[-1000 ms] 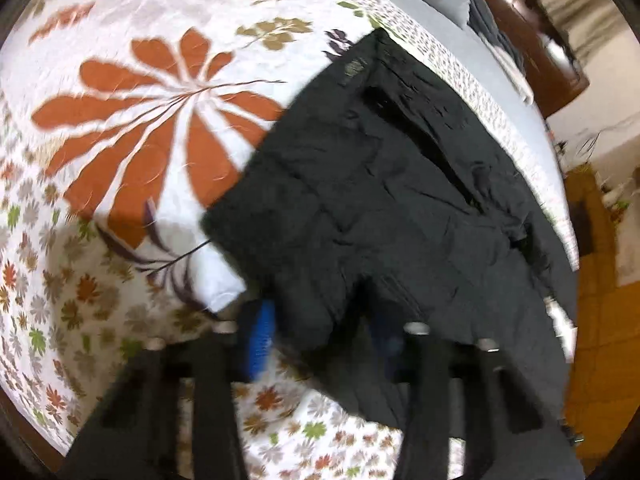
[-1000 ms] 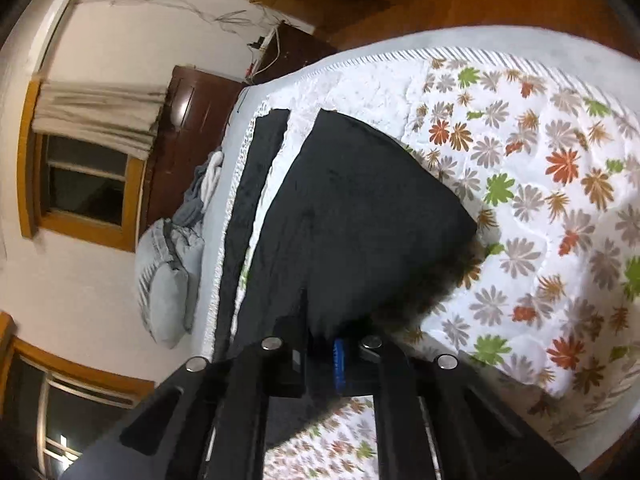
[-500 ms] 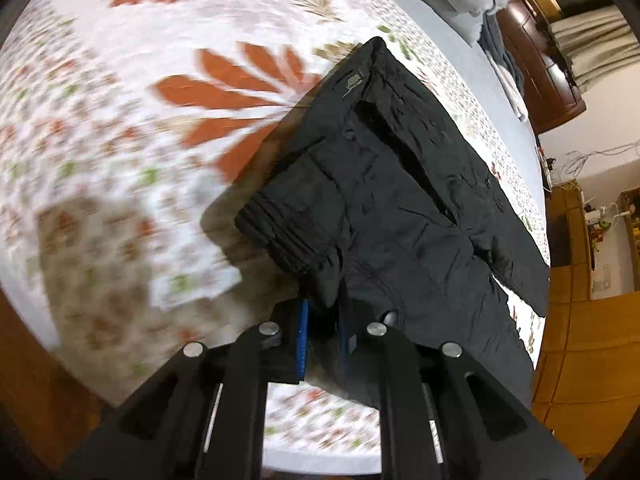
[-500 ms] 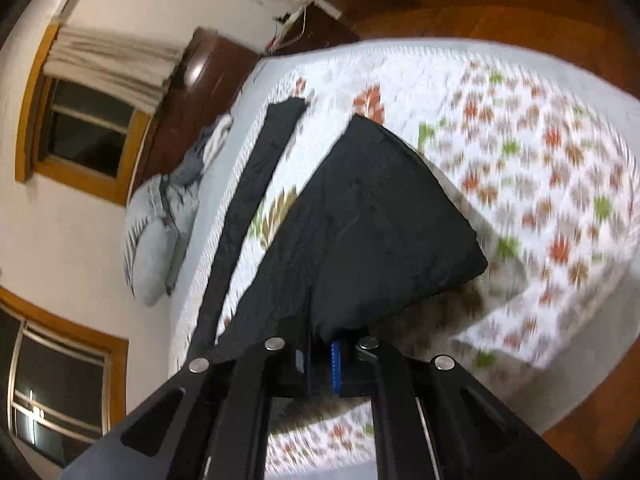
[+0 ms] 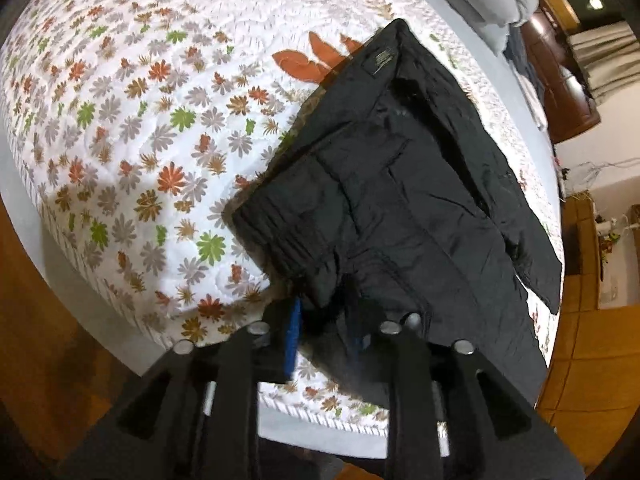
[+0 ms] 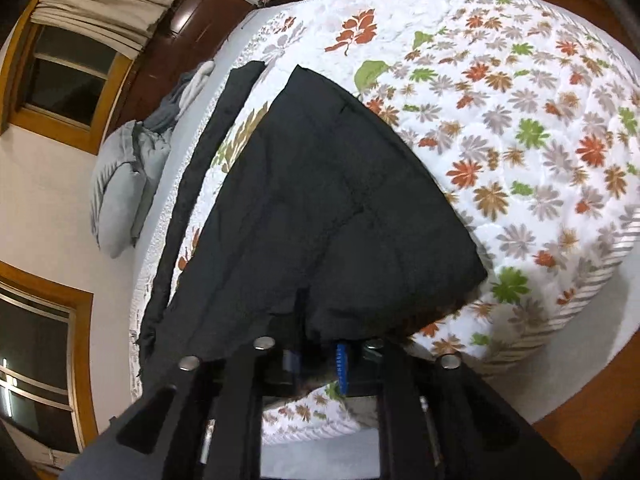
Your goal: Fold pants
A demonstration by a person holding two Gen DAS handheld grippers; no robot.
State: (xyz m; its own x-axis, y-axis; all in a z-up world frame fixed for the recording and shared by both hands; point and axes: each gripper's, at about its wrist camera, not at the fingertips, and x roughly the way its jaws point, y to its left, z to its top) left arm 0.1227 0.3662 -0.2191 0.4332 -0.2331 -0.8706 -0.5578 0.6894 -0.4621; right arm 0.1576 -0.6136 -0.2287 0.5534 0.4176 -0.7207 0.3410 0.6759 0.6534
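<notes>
Flowered quilt [image 5: 132, 128] covers the bed in the left wrist view, with wooden floor beyond its edge. Straight ahead of the left claw [image 5: 326, 330] lie the black pants [image 5: 400, 208], partly folded over themselves; a small label near their far end is too small to read. The left claw's fingers, one with a blue pad [image 5: 294, 330], stand apart with a fold of the pants hanging between them; whether they grip it I cannot tell.

From the right wrist, the quilt [image 6: 520, 100] shows again. The right claw [image 6: 320, 360] is nearly closed on the pants' [image 6: 332, 208] near edge. Left of it, a grey pillow [image 6: 120, 184] lies by dark wooden furniture [image 6: 168, 40] and windows.
</notes>
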